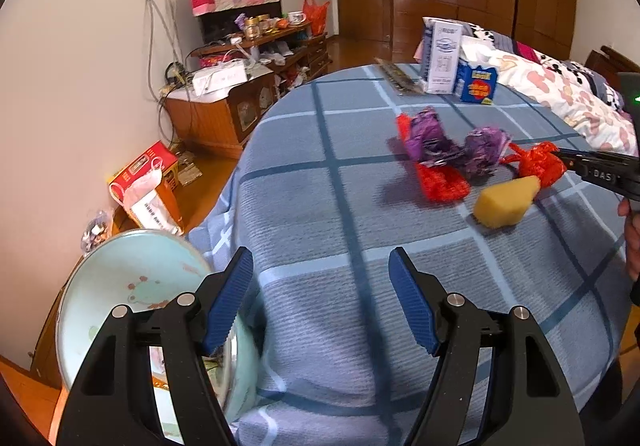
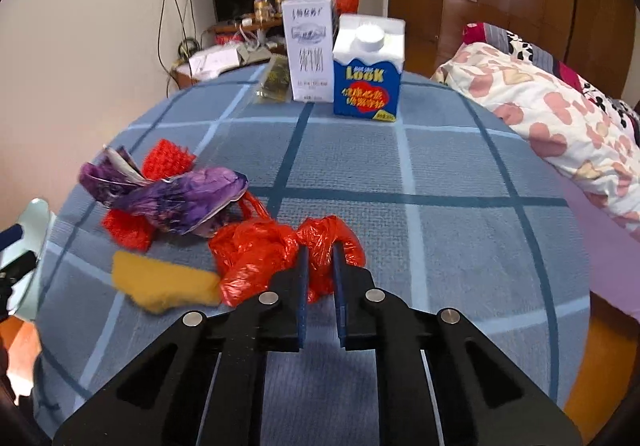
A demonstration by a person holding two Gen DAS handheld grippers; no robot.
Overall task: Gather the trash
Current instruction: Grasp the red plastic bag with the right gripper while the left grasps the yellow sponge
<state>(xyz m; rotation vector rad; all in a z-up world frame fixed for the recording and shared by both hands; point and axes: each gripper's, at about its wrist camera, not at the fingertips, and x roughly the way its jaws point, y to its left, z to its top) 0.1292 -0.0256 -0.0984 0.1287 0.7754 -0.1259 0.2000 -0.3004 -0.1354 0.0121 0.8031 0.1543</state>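
On the blue checked bed cover (image 1: 320, 186) lies a pile of trash: a crumpled red plastic bag (image 2: 260, 250) (image 1: 540, 166), purple wrappers (image 2: 172, 194) (image 1: 428, 134), a red mesh scrubber (image 2: 168, 160) (image 1: 440, 182) and a yellow sponge (image 2: 164, 282) (image 1: 504, 202). My right gripper (image 2: 319, 250) (image 1: 560, 156) is shut on a fold of the red bag, which still touches the cover. My left gripper (image 1: 322, 262) stands open above bare cover near the front edge, with nothing between its fingers.
A pale green basin (image 1: 120, 278) (image 2: 36, 214) sits low at the left, beside the bed's edge, partly behind my left finger. A white carton (image 2: 308, 50), a blue carton (image 2: 368, 74) and a gold packet (image 2: 274, 82) stand at the back. A flowered quilt (image 2: 560, 114) lies right.
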